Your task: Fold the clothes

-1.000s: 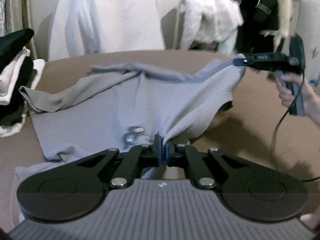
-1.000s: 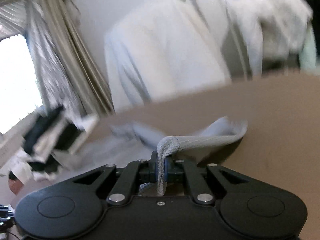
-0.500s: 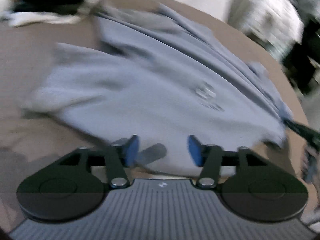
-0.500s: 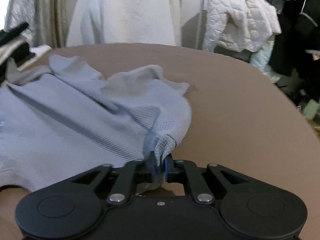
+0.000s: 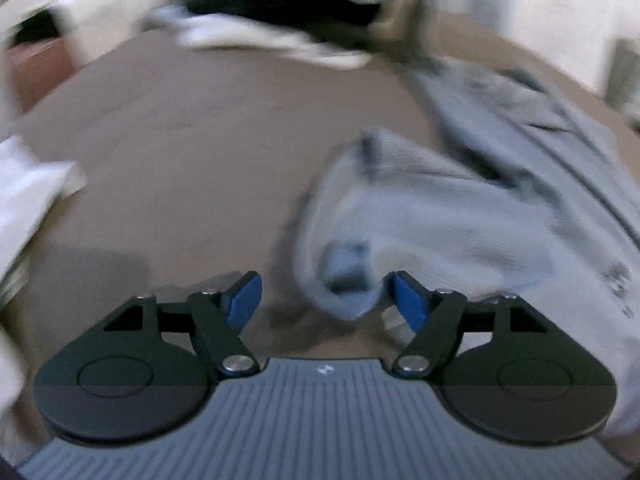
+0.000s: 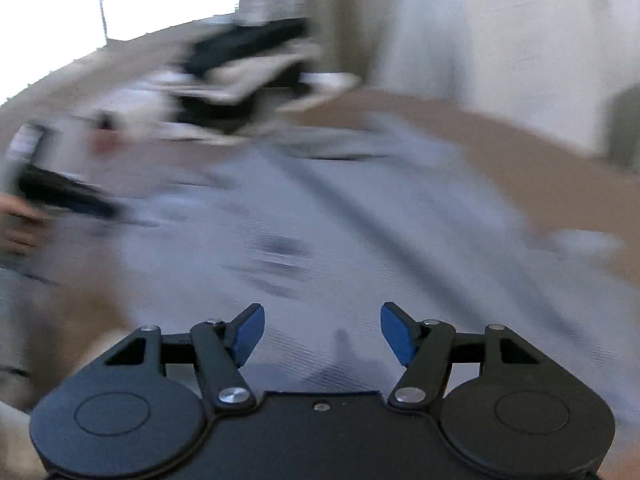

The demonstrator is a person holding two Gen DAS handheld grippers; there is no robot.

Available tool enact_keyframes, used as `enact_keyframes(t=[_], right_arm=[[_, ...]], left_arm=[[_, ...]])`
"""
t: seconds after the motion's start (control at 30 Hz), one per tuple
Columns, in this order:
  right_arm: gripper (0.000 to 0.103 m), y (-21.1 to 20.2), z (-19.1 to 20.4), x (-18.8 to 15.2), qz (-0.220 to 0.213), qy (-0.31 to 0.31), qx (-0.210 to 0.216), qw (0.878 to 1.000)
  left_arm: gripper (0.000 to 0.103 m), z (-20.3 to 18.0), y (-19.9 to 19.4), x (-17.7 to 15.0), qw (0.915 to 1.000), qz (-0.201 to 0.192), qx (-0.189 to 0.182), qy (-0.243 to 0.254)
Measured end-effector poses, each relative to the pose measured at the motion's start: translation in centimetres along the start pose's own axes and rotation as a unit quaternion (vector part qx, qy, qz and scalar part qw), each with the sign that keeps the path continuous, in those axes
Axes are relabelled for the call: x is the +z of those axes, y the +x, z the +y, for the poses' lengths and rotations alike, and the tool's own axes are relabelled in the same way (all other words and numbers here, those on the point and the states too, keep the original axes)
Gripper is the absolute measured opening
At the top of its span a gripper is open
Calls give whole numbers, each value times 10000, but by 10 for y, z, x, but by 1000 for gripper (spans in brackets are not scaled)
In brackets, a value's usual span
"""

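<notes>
Top (image 5: 472,216): pale grey-blue, fine waffle texture, a dark mark on the chest (image 6: 276,256). Table (image 5: 192,152): plain tan-brown. Far pile (image 5: 280,12): black and white garments, blurred. Near-left cloth (image 5: 28,196): white. Left gripper (image 5: 322,296): black arms, blue pads (image 5: 244,300), body ribbed grey-blue. Right gripper (image 6: 322,334): black arms and body, blue pads (image 6: 248,334). Far wall (image 6: 500,40): cream-white.

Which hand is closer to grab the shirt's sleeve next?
Probably left. The left gripper is opening right at the grey shirt's bunched sleeve end; the right gripper hovers over flat fabric.
</notes>
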State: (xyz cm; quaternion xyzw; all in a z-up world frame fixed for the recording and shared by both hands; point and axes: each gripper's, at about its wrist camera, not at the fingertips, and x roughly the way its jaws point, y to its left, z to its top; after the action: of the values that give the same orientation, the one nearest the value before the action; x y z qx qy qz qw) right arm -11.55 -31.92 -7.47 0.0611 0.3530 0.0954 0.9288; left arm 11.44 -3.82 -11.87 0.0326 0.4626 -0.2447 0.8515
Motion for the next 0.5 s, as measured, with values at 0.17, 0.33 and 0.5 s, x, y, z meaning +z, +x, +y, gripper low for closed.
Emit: enact_keyframes(t=[0.17, 0.33, 0.5], right_arm=[[70, 75, 67, 29, 600, -223, 1831, 9810], [70, 118, 127, 38, 1019, -1231, 1316, 9783], [67, 122, 158, 7, 994, -2713, 265, 9570]], left_arm=[[92, 2, 15, 1, 9997, 11, -254, 66], [5, 1, 17, 6, 9966, 156, -733, 341], [5, 9, -19, 2, 9961, -415, -773, -129]])
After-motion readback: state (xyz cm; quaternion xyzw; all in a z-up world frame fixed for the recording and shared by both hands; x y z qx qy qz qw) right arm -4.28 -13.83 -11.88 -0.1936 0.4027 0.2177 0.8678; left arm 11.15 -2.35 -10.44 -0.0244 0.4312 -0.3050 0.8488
